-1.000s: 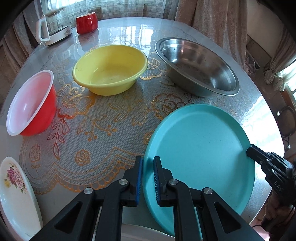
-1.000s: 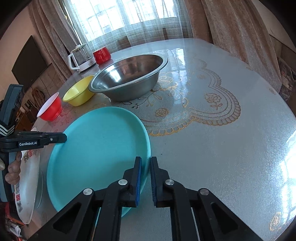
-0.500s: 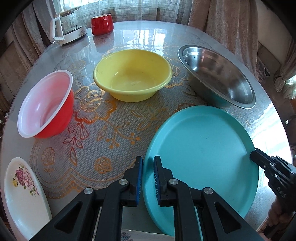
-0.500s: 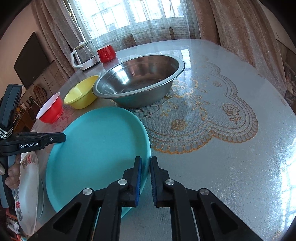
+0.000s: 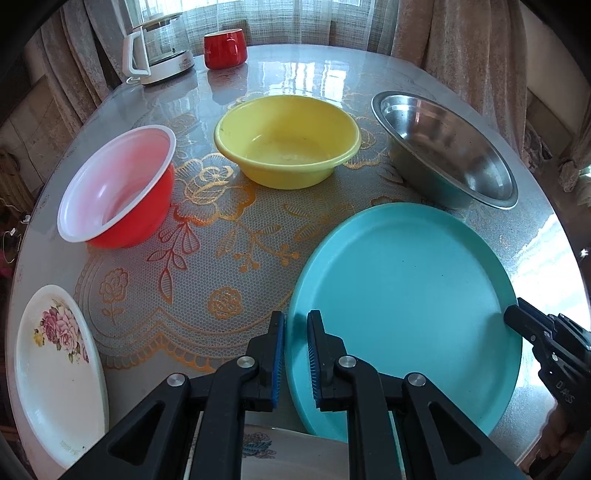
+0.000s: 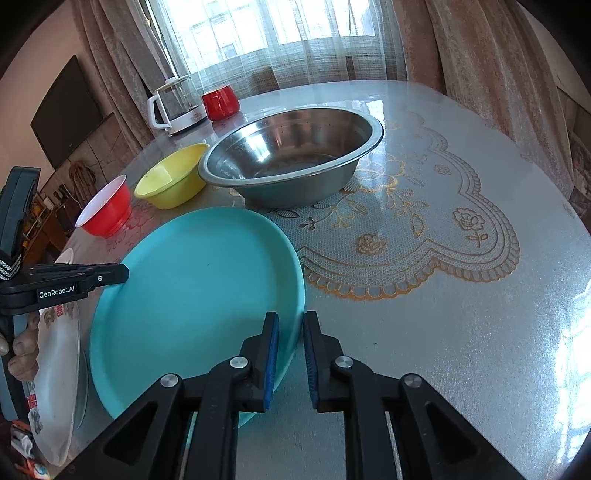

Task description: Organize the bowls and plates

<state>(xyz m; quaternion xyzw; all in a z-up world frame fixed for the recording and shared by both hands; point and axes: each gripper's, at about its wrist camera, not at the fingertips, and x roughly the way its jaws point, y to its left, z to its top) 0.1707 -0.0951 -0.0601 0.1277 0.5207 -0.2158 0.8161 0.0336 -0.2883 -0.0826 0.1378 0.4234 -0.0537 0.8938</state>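
Two tools on one teal plate.
Left tool and right tool, each narrowed on opposite rims of the teal plate, which lies just before the steel bowl.

Daylight comes through the sheer-curtained window at the back, bright but soft. It throws white glare across the glossy table and the steel bowl. Fisheye bending curves the edges, with dark vignetted corners; focus is sharp.
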